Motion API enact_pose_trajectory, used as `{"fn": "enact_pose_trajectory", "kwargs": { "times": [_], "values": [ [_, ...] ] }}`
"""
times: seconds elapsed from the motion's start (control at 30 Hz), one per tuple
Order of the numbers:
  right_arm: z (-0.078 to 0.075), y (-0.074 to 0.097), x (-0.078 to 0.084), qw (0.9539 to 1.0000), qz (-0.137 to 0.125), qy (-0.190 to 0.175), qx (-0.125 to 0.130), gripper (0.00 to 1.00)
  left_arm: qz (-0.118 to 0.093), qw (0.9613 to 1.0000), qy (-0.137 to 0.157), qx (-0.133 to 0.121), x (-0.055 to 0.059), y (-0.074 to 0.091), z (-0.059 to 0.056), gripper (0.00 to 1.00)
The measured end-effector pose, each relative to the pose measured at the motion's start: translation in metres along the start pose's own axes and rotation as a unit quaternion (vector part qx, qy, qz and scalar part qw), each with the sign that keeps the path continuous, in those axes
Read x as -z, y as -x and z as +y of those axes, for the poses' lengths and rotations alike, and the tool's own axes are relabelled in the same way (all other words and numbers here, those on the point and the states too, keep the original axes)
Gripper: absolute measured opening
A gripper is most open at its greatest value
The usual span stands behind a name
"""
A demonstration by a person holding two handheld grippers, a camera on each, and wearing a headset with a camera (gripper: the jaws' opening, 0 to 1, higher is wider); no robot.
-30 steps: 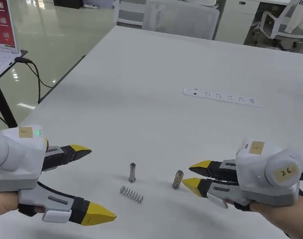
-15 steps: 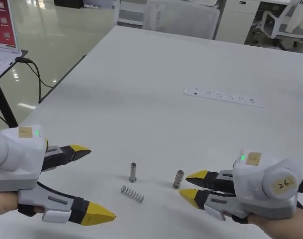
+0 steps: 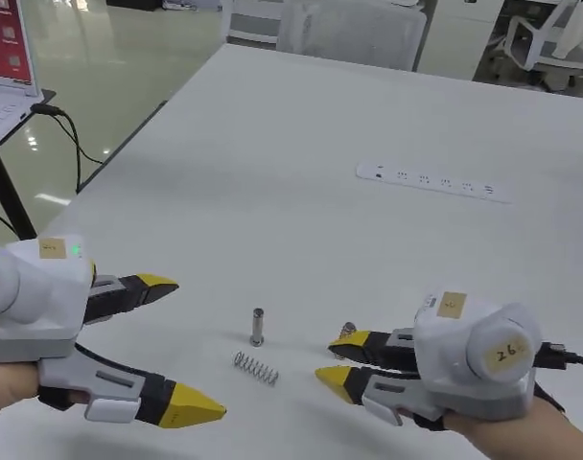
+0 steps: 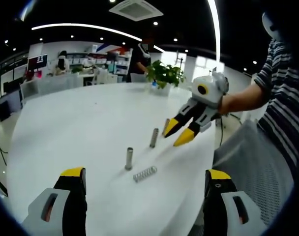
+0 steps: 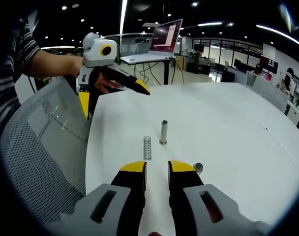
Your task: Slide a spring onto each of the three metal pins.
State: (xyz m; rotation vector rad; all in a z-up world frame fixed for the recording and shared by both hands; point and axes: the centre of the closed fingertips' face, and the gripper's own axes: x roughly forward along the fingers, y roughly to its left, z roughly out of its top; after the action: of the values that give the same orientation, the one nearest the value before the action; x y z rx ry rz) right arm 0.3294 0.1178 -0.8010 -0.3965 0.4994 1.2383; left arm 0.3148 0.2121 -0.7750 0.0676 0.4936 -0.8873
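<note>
While the left gripper [image 3: 172, 345] hangs at the near side of the desk [image 3: 301, 192] with its fingers spread wide and empty (ready, I'd guess, to steady something), the right gripper [image 3: 341, 356] sits low with its fingers drawn to a narrow gap, nothing between them. Those fingers aim towards the loose spring [image 3: 255, 368], which lies flat on the desk just in front of the bare pin [image 3: 258, 326] standing upright. That would explain the low, level approach: a spring lying down has to be pinched from the side. A second pin [image 4: 154, 137], with a spring already on it, stands just beside the right fingers, outside them. I can make out two pins from here; one looks done, the other waits.
</note>
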Motion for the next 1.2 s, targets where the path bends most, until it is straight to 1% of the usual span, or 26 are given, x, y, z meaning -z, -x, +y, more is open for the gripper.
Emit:
{"fn": "enact_pose_trajectory", "kwargs": {
  "times": [0.13, 0.27, 0.4, 0.63, 0.83, 0.9, 1.07, 1.2],
  "values": [
    [0.004, -0.007, -0.007, 0.9999, -0.003, 0.007, -0.007, 0.15, 0.002, 1.0000, 0.000, 0.001, 0.001, 0.000, -0.001, 0.98],
    [0.006, -0.014, -0.010, 0.9999, -0.001, 0.010, -0.009, 0.15, 0.001, 1.0000, 0.000, 0.000, 0.001, 0.001, -0.001, 0.97],
    [0.012, -0.023, -0.009, 0.9997, 0.008, 0.020, -0.015, 0.15, 0.003, 1.0000, -0.003, 0.005, 0.002, -0.002, -0.003, 0.97],
    [0.018, -0.042, -0.001, 0.9991, 0.028, 0.023, -0.021, 0.14, 0.004, 0.9998, -0.010, 0.014, -0.004, -0.006, -0.009, 0.97],
    [0.025, -0.054, -0.001, 0.9988, 0.034, 0.025, -0.024, 0.15, 0.005, 0.9999, -0.010, 0.013, -0.003, -0.004, -0.009, 0.97],
    [0.025, -0.058, 0.002, 0.9983, 0.040, 0.035, -0.024, 0.15, 0.007, 0.9999, -0.009, 0.013, -0.001, -0.003, -0.009, 0.97],
    [0.016, -0.063, 0.006, 0.9981, 0.051, 0.032, -0.013, 0.14, 0.010, 0.9999, -0.008, 0.011, 0.001, -0.001, -0.009, 0.97],
    [0.017, -0.069, 0.009, 0.9979, 0.056, 0.030, -0.016, 0.13, 0.012, 0.9998, -0.008, 0.013, 0.001, -0.002, -0.011, 0.97]
  ]
}}
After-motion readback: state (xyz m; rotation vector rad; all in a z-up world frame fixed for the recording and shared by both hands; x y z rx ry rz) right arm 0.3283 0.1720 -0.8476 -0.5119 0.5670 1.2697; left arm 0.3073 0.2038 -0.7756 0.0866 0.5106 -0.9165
